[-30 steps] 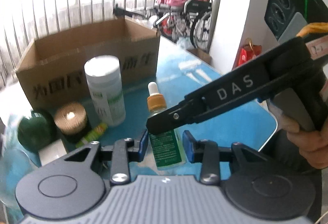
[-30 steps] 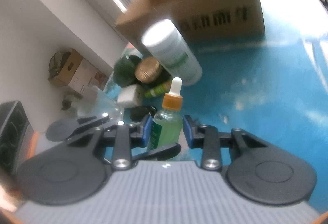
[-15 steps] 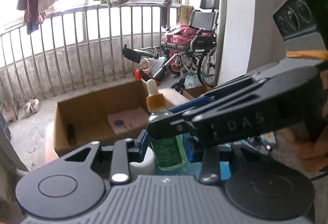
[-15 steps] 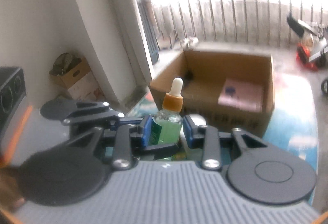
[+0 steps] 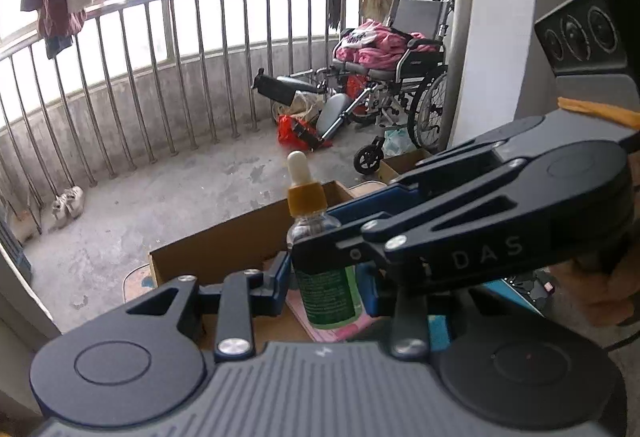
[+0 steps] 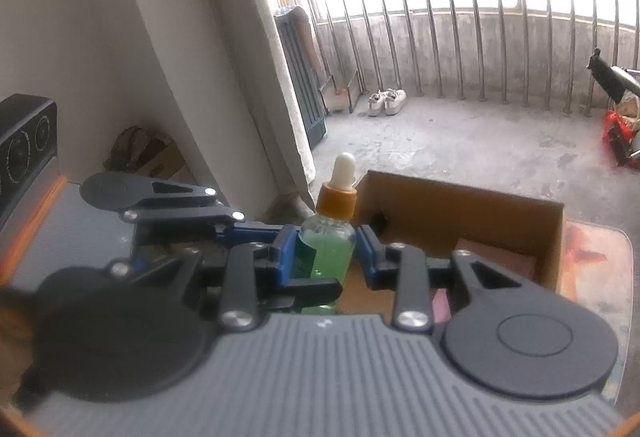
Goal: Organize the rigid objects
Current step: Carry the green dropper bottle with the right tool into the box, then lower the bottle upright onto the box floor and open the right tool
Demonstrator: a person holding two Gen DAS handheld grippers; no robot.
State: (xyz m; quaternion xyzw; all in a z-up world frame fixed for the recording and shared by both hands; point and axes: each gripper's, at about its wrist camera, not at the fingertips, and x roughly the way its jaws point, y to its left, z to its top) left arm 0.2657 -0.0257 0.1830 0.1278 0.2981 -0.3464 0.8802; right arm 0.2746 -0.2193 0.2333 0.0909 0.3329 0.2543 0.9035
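Here one cardboard box point(image 6: 460, 209) stands open, one pink flat item point(image 5: 340, 329) lying inside. Two grippers meet above it. The left gripper point(image 5: 324, 289) and the right gripper point(image 6: 326, 255) are each narrowed to a small gap, both clamped on the single dropper bottle point(image 6: 326, 241), upright, green liquid inside, orange collar, white bulb, held over the box's near edge.
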